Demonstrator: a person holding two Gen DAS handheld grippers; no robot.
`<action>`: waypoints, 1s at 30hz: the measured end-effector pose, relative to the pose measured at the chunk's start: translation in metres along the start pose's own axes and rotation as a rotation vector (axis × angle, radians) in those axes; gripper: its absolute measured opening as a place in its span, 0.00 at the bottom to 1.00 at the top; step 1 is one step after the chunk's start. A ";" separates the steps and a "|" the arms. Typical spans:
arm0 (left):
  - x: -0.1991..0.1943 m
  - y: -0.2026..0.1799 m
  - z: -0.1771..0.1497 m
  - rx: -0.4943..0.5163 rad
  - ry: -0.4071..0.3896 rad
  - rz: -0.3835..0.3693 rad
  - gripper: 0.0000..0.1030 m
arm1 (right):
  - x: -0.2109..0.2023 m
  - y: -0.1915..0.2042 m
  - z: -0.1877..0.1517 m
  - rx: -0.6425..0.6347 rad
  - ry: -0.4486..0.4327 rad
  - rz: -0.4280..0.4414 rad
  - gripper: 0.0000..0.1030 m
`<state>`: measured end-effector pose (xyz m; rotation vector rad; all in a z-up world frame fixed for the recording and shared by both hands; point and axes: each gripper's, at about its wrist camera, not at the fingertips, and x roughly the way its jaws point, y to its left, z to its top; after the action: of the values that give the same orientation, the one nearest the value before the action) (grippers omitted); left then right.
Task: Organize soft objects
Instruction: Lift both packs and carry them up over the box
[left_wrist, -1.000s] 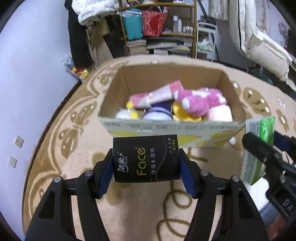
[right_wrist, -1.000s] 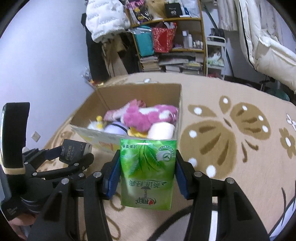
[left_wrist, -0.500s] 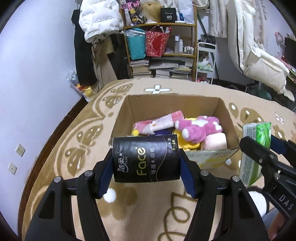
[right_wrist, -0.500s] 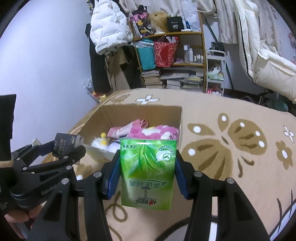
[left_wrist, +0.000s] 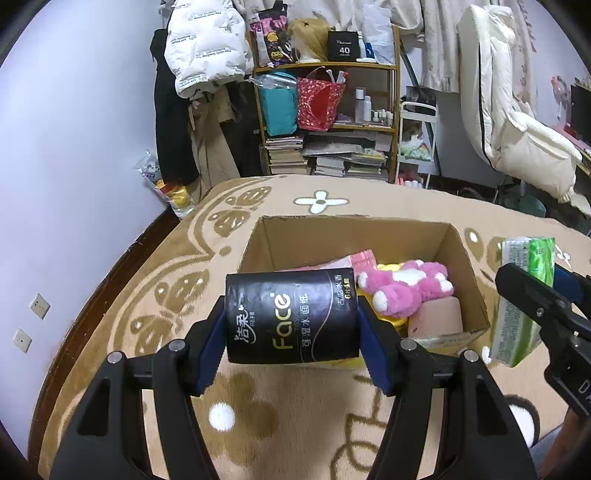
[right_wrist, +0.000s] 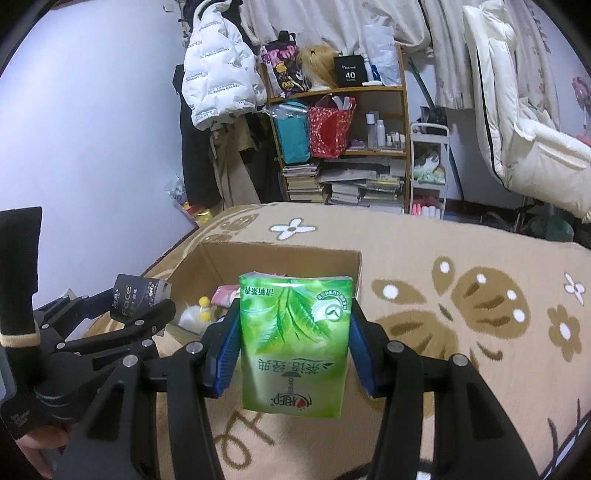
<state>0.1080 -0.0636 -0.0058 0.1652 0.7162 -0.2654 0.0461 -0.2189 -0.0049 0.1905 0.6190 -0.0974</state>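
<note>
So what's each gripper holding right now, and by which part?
Left gripper clamps the black tissue roll by its two ends; right gripper clamps the green tissue pack by its side edges.

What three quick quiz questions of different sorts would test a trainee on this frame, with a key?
1. True or false: the left gripper is clamped on a black cylindrical tissue roll.
2. Multiple choice: the green plastic tissue pack held by the right gripper is (A) inside the box, (B) held above the carpet near the box, (C) lying on the shelf.
3. Fill in: the fluffy pink plush toy lies inside the open brown ____ box.

Key: 1 true; 2 B; 3 cardboard.
</note>
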 end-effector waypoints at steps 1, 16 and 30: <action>0.000 -0.001 0.000 0.002 -0.004 -0.003 0.62 | 0.001 0.000 0.001 -0.001 -0.003 0.001 0.54; 0.022 -0.007 0.002 0.025 0.005 0.015 0.62 | 0.012 -0.007 0.007 0.017 -0.023 0.011 0.54; 0.039 -0.005 0.007 0.038 0.009 0.020 0.62 | 0.031 -0.006 0.004 -0.004 -0.010 0.008 0.54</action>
<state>0.1392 -0.0772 -0.0267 0.2094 0.7189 -0.2594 0.0725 -0.2267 -0.0203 0.1884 0.6083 -0.0898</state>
